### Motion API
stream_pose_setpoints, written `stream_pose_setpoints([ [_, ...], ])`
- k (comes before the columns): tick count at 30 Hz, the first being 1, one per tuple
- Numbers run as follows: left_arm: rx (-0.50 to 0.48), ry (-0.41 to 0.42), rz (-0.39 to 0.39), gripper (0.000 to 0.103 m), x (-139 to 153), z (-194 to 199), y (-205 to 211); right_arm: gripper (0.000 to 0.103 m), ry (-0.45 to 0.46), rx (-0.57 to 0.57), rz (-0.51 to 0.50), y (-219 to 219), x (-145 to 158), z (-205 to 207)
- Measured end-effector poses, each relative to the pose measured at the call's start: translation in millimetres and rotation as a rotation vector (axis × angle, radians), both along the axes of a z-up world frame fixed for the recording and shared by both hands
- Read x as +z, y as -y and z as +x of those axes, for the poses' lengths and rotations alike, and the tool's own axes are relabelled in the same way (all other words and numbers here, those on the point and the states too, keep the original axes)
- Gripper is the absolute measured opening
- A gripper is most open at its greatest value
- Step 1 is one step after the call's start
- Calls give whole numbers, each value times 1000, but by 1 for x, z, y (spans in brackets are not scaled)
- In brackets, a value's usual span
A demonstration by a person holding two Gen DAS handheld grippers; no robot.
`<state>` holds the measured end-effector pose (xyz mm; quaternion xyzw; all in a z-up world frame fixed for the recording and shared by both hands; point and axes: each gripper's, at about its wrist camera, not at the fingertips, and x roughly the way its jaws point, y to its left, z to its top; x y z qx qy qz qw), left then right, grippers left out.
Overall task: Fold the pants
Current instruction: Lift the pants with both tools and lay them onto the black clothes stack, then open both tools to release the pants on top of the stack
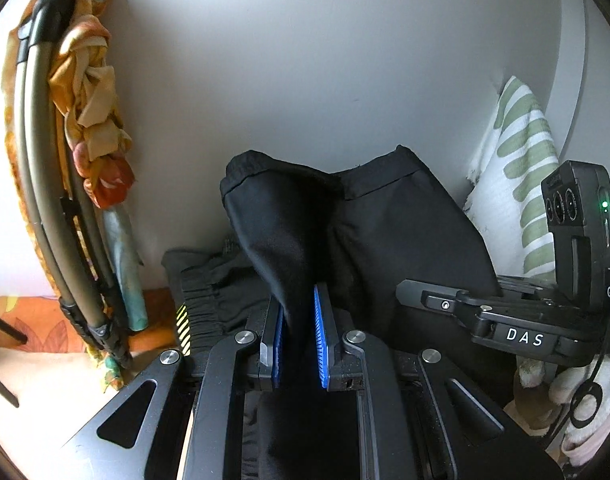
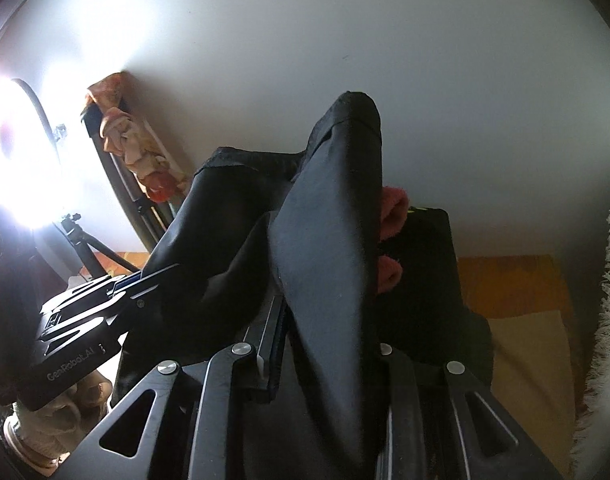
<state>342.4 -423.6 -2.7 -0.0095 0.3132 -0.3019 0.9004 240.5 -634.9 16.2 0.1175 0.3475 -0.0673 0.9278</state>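
The black pants (image 1: 369,216) are lifted in front of a white wall, both leg hems standing up. My left gripper (image 1: 299,336), with blue pads, is shut on a fold of one leg. Its elastic waistband (image 1: 209,300) lies bunched below on the left. My right gripper (image 2: 325,344) is shut on the other leg (image 2: 325,240), which rises upright between its fingers. The right gripper's body (image 1: 505,320) shows at the right of the left wrist view. The left gripper's body (image 2: 85,320) shows at the left of the right wrist view.
A folded frame draped with orange cloth (image 1: 89,128) leans on the wall at left. A green-striped white towel (image 1: 517,184) stands at right. A black cloth pile with a red item (image 2: 393,236) lies at right, on an orange bedsheet (image 2: 517,296). A bright lamp (image 2: 13,144) glares left.
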Motion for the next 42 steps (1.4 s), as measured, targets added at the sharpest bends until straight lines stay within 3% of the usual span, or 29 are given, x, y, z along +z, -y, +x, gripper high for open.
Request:
stream_pose_setpoints([
  [13, 28, -24, 55, 14, -12, 7, 5, 39, -19, -82, -27, -7, -3, 10],
  [18, 62, -38, 86, 29, -14, 4, 4, 57, -32, -155, -166, -17, 4, 9],
  [23, 85, -40, 86, 35, -9, -3, -6, 58, -45, -199, -180, -15, 13, 1],
  [26, 82, -33, 85, 35, -2, -13, -13, 58, -43, -215, -172, -16, 19, -8],
  [30, 76, -23, 81, 48, 6, -30, -22, 64, -30, -224, -171, -24, 28, -27],
  [42, 46, -11, 51, 55, 38, -96, -49, 75, 30, -205, -186, -82, 56, -80],
])
